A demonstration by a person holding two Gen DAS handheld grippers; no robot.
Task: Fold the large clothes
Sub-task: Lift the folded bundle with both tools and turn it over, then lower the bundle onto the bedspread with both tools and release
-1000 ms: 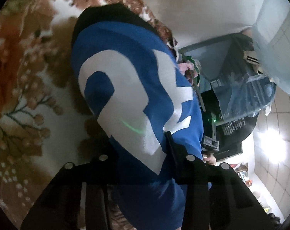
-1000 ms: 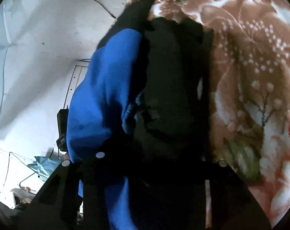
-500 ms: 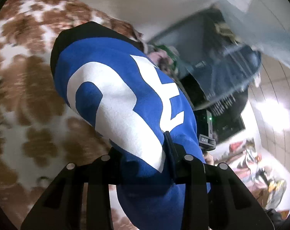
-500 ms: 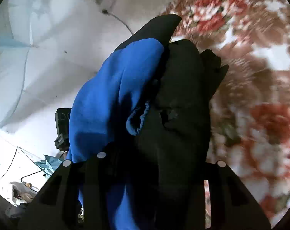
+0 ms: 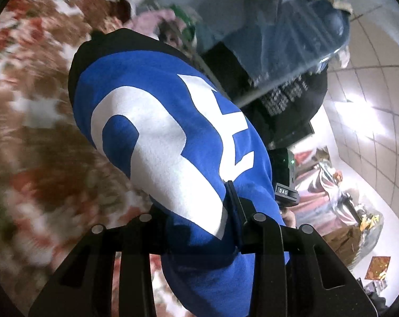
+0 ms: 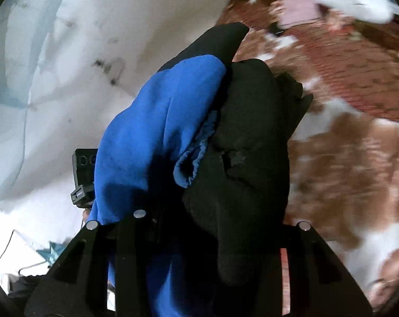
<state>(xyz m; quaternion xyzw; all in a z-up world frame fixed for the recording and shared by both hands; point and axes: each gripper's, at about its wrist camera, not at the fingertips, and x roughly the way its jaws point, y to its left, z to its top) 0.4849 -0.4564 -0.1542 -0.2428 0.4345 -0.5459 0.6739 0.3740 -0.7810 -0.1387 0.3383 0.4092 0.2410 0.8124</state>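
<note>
Garment: a blue sweatshirt [image 5: 157, 84] with large white block numerals [image 5: 157, 142] and black trim [image 6: 252, 137], bundled and lifted between two handheld grippers above a floral bedspread [image 5: 35, 132].
Left gripper: the left gripper [image 5: 196, 211] is clamped on the blue fabric, which fills the gap between its black fingers and bulges up and forward over them.
Right gripper: the right gripper [image 6: 210, 216] is clenched on the same bundle; blue folds sit toward its left finger, black cloth toward its right, and the fingertips are buried under it.
Materials: soft, thick knit; the white print looks flat and smooth; a puckered blue hem [image 6: 191, 158] curls against the black section.
Surface below: the bedspread, brown, red and white, blurred.
Containers: a dark basket [image 5: 291, 97] under translucent plastic sheeting [image 5: 299, 34] stands beyond the garment in the left view; its contents cannot be made out.
Other cloth: pink and white pieces [image 6: 328, 2] lie at the bedspread's far edge.
Edges and room: a pale wall [image 6: 67, 52] flanks the right view; tiled wall [image 5: 371, 119] borders the left view.
</note>
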